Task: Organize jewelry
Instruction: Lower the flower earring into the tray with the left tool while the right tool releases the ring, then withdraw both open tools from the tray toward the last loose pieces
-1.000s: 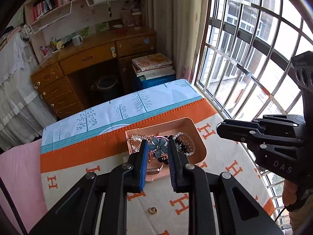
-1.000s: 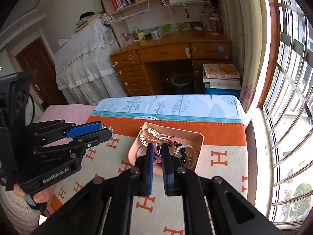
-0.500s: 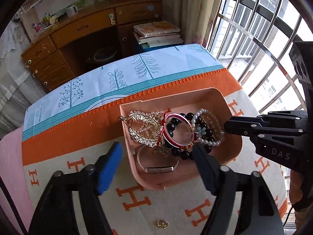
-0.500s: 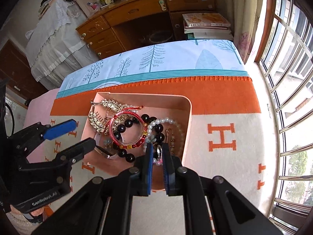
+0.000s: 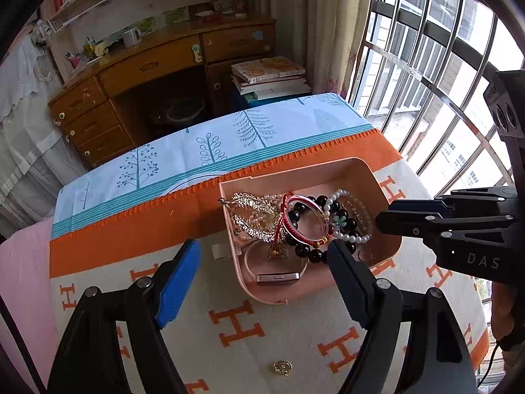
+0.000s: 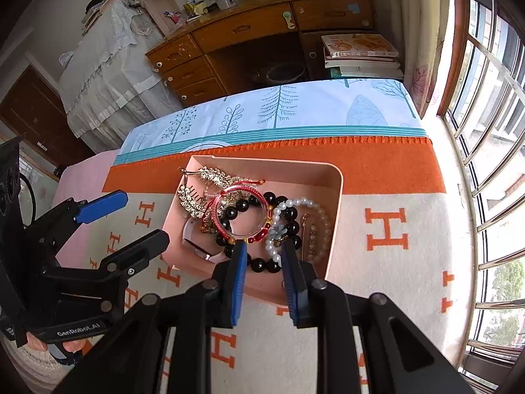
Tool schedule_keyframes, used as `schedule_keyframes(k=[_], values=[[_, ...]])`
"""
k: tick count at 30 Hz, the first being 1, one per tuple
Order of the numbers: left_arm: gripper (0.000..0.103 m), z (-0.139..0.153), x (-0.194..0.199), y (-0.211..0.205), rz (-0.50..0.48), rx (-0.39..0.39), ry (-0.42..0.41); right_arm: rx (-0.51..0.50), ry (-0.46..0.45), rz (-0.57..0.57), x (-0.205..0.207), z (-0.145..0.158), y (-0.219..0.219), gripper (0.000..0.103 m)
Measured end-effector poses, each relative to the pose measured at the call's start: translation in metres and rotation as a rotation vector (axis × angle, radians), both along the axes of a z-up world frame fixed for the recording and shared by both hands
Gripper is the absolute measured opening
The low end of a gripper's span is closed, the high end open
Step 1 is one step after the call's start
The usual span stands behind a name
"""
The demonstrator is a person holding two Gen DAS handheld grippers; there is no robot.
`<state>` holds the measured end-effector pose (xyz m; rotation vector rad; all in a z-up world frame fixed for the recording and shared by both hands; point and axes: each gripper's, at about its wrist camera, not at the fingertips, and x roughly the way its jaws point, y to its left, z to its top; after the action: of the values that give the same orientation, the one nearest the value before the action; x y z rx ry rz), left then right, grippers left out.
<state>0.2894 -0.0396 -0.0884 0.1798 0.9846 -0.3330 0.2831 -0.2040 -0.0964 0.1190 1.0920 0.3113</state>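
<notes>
Orange-and-cream blanket (image 5: 229, 321) covers table. Pink tray (image 6: 334, 197) holds heaped jewelry: black bead bracelet (image 6: 262, 264), pearl strand (image 6: 279, 211). Left gripper (image 5: 262, 262) spread wide, empty. Right gripper (image 6: 261, 249) just opening, narrow gap, apparently gripping nothing. Gold ring (image 5: 282, 367) lies outside tray.

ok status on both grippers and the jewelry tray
Left gripper open, over tray's near corner. Right gripper just opening, nothing pinched, above black bead bracelet. Pink tray full, tangled. Gold ring loose on blanket.

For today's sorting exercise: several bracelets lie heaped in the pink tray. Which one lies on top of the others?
The red corded bangle with the clear inner ring. It lies over the black bead bracelet, beside the white pearl strand in the pink tray.
</notes>
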Motion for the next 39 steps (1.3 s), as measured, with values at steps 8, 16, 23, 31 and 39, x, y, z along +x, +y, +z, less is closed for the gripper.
schedule_keyframes(k=[8, 16, 23, 31, 39], values=[[0.083, 0.023, -0.030, 0.001, -0.016, 0.018, -0.065, -0.001, -0.027, 0.020, -0.025, 0.014, 0.007, 0.022], [0.087, 0.037, -0.062, 0.011, -0.011, 0.035, -0.090, -0.029, -0.071, 0.059, -0.061, 0.029, 0.016, 0.022], [0.096, 0.048, -0.093, 0.020, -0.001, 0.051, -0.114, -0.054, -0.105, 0.093, -0.092, 0.039, 0.022, 0.022], [0.099, 0.059, -0.134, 0.038, 0.039, 0.059, -0.167, -0.062, -0.135, 0.128, -0.126, 0.042, 0.024, 0.022], [0.100, 0.049, -0.180, 0.067, 0.096, 0.049, -0.180, -0.032, -0.149, 0.159, -0.160, 0.030, 0.029, 0.022]])
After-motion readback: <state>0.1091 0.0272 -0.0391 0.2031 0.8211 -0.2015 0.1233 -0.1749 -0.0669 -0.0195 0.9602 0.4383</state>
